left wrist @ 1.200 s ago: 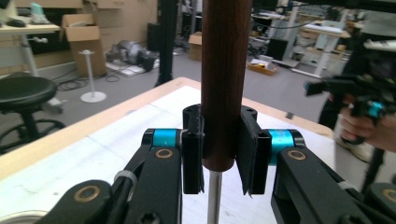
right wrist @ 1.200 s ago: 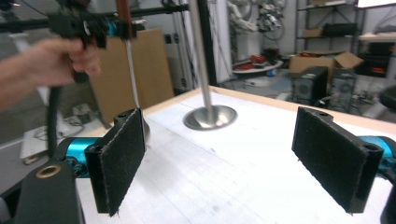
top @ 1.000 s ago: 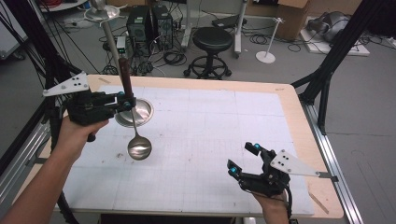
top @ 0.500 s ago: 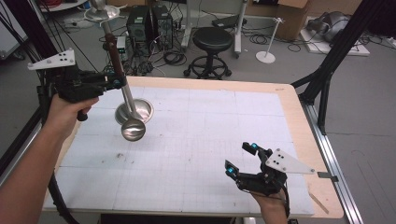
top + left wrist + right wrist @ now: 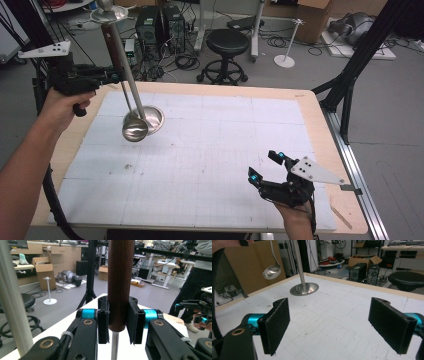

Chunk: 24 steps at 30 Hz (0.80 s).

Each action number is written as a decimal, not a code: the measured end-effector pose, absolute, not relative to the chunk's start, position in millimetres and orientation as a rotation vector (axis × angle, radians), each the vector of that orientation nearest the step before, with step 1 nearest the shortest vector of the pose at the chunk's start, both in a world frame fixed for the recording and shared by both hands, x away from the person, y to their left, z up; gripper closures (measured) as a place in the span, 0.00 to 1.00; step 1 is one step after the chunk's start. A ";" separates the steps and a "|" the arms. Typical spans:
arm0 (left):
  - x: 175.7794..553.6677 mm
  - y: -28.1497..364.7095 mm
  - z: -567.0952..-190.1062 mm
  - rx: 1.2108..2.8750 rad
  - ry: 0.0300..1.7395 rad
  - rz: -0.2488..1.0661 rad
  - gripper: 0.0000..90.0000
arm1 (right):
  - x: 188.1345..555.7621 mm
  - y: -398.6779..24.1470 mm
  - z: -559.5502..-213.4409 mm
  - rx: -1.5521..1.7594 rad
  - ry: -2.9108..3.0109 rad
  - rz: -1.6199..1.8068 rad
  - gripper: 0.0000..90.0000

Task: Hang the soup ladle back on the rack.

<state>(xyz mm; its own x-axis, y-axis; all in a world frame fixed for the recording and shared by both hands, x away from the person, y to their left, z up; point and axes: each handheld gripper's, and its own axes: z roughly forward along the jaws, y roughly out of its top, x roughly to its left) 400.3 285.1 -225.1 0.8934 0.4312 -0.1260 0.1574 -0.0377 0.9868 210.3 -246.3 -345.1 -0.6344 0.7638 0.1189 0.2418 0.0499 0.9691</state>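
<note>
Steel and dark wood make up the ladle (image 5: 134, 126), which is hanging in the air at the upper left of the high view, its bowl just over the table (image 5: 210, 165) and its long axis running nearly upright, wooden handle on top. The left gripper (image 5: 111, 76) is clamping that handle; in the left gripper view both pads are pressing flat against the brown wood (image 5: 119, 285), just above where the thin metal shaft begins. Right beside the ladle a steel stand (image 5: 150, 119) is rising from its round base on the mat, its pole (image 5: 122, 65) running close alongside the handle and topped by a small ring near the frame's upper edge. That pole looks like the nearest thing to snag on. Well apart, at the lower right, the right gripper (image 5: 265, 167) is resting near the table edge with its jaws spread wide and nothing between them, facing toward the stand.
</note>
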 end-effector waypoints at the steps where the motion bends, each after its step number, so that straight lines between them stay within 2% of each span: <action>1: 401.7 285.9 -225.0 1.608 0.464 0.230 0.82 | 210.1 -245.7 -344.2 1.009 1.904 1.610 0.18; 24: 421.4 295.2 -229.7 1.586 0.492 0.188 0.82 | 213.5 -231.7 -338.0 0.993 1.926 1.623 0.18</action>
